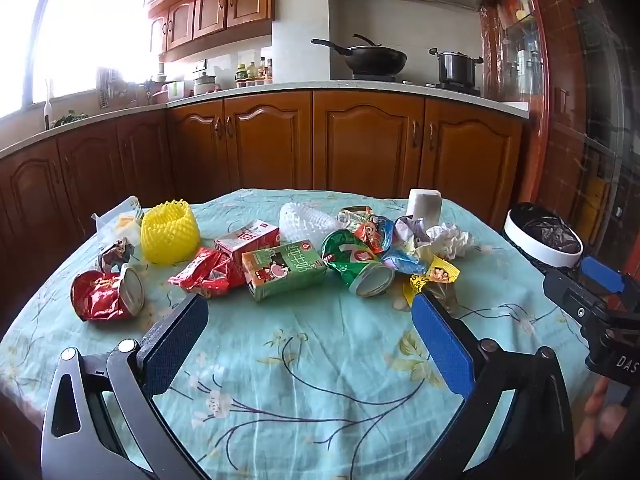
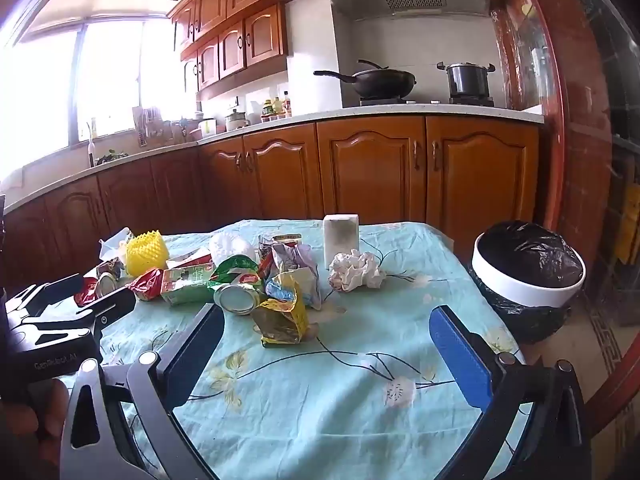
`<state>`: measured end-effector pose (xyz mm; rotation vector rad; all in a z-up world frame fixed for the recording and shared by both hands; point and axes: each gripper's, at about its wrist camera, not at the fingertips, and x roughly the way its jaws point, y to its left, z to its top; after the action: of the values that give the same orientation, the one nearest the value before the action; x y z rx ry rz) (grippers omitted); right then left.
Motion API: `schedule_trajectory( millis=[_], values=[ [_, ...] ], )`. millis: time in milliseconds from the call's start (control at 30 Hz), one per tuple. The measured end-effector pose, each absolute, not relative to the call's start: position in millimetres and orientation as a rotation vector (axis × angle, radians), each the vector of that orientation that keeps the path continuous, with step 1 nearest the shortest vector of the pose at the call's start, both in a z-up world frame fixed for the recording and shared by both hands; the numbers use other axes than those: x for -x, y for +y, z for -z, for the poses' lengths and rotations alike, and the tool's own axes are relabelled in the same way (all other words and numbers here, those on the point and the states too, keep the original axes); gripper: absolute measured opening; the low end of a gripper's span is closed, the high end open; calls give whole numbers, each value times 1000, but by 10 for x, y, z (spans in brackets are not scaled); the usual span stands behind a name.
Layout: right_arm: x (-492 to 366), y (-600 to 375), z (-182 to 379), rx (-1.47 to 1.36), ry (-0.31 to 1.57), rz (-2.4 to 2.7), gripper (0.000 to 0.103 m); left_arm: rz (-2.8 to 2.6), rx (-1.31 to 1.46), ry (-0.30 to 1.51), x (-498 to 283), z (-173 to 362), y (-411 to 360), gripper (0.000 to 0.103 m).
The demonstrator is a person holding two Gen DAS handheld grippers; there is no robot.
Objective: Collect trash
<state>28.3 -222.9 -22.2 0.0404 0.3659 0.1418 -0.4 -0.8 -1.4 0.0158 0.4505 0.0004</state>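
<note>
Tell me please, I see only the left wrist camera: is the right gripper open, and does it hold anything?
Observer: The right gripper is open and empty, with its fingers spread wide over bare tablecloth.
Operator: The bin is half hidden for me. Does it stand on the table?
Observer: No. The bin stands on the floor beside the table's right side, and its black bag hangs over the white rim.
Operator: Which trash is nearest to that gripper?
Observer: The yellow wrapper, at the near edge of the pile, a little left of the middle of the gap between the fingers.
</note>
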Motion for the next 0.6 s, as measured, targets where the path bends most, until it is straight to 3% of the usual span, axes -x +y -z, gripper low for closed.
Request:
schedule_trajectory(
  millis=[600],
  values=[
    [-314, -2181, 275, -48, 419, -163, 103, 6, 13, 487, -22, 70, 75, 103]
  ],
)
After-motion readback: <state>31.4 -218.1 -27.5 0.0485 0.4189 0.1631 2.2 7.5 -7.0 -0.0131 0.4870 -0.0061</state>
